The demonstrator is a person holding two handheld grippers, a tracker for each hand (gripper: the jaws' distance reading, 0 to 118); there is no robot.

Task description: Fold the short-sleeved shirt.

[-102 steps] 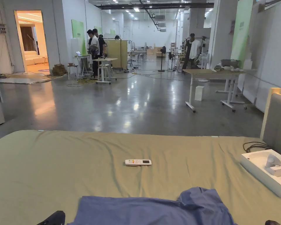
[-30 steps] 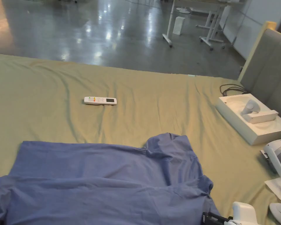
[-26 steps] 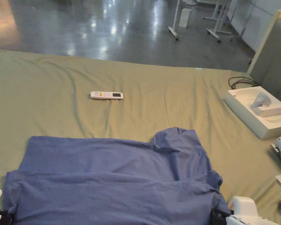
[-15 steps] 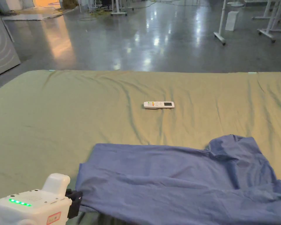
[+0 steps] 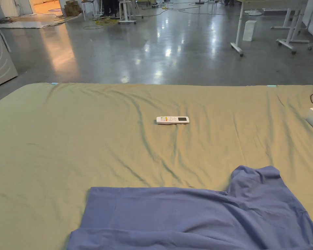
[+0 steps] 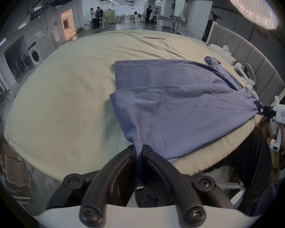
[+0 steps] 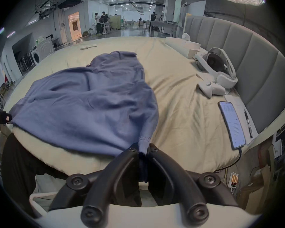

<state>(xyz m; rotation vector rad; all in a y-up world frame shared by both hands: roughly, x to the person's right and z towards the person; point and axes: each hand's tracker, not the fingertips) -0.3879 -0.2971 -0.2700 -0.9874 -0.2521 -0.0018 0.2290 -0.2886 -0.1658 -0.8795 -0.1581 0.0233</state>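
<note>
Both pairs of fingers are clamped tight on cloth: the left gripper [image 6: 139,151] pinches a stitched hem corner of the blue shirt [image 6: 179,103], the right gripper [image 7: 143,149] a bunched edge at the opposite end, with no gap showing between either set of jaws. Holding two far corners this way seems meant to stretch the shirt flat; it lies ahead of the fingers on the bed [image 5: 87,136], its near edge drawn over the mattress side toward them, the remote [image 5: 172,120] well beyond.
</note>
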